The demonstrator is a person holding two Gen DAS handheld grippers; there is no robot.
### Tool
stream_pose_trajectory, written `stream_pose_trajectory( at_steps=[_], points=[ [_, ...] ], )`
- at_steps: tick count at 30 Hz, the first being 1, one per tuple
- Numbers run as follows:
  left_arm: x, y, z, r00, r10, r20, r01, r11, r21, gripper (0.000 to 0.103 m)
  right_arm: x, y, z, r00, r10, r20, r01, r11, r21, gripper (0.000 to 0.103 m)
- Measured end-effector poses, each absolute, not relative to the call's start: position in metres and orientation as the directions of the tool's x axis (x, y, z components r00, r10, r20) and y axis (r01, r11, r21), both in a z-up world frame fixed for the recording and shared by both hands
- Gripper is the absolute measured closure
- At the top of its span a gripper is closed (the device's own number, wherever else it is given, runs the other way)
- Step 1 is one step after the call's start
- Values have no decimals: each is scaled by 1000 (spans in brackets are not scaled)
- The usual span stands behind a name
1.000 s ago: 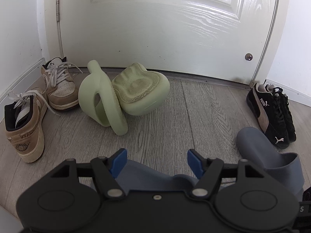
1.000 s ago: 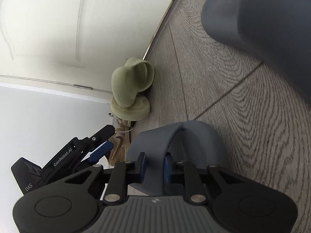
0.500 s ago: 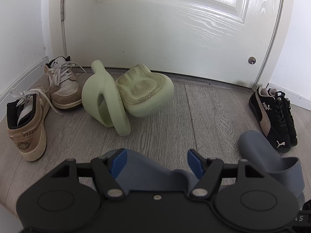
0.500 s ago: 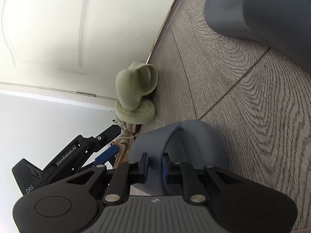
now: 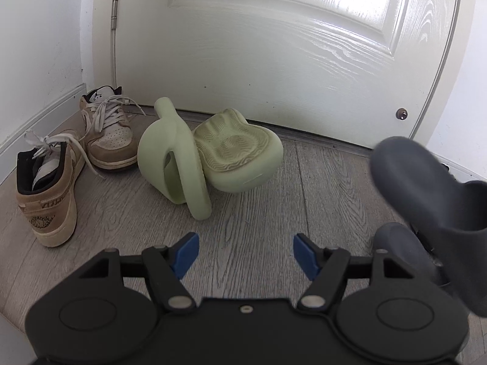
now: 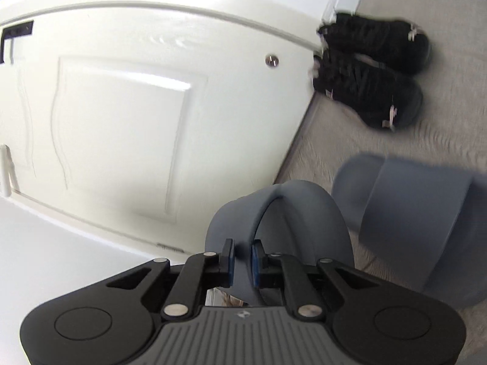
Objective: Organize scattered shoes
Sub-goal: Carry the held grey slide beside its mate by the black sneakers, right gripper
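Between right gripper (image 6: 242,260) pads, smooth grey slide (image 6: 240,213)

White panelled door (image 5: 274,60) w/ hinge (image 5: 115,7), white walls (image 5: 39,45), grey wood-look floor (image 5: 249,206), bright daylight.

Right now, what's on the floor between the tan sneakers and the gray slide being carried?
The two green slides, tipped against each other by the door; otherwise bare wood floor. The left wrist view shows it.
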State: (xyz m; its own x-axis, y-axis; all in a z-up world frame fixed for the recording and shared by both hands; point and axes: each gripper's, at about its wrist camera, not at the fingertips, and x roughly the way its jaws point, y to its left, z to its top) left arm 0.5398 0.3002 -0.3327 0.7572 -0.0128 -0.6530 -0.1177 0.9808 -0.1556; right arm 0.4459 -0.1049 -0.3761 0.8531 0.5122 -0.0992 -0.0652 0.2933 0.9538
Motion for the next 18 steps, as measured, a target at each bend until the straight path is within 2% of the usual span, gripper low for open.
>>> stream_pose_trajectory(
  at_steps=[2,7,12,15,18],
  points=[
    [540,299,-333,757,-14,-654,-115,981,-154,34,436,-135,-371,885,452,-108,-50,323,945,90],
    [541,296,-334,753,-11,-658,-111,983,-143,34,394,-206,-388,942,254,-221,124,351,928,90],
    [542,289,-336,750,-22,-661,-91,986,-136,34,343,-241,-445,962,52,-267,258,129,957,90],
    [543,280,-337,745,-24,-666,-66,992,-110,34,339,-248,-466,962,32,-271,270,19,963,89],
    [543,270,-339,743,-11,-669,-43,997,-64,34,337,-242,-462,961,39,-274,272,49,961,89]
  ],
)
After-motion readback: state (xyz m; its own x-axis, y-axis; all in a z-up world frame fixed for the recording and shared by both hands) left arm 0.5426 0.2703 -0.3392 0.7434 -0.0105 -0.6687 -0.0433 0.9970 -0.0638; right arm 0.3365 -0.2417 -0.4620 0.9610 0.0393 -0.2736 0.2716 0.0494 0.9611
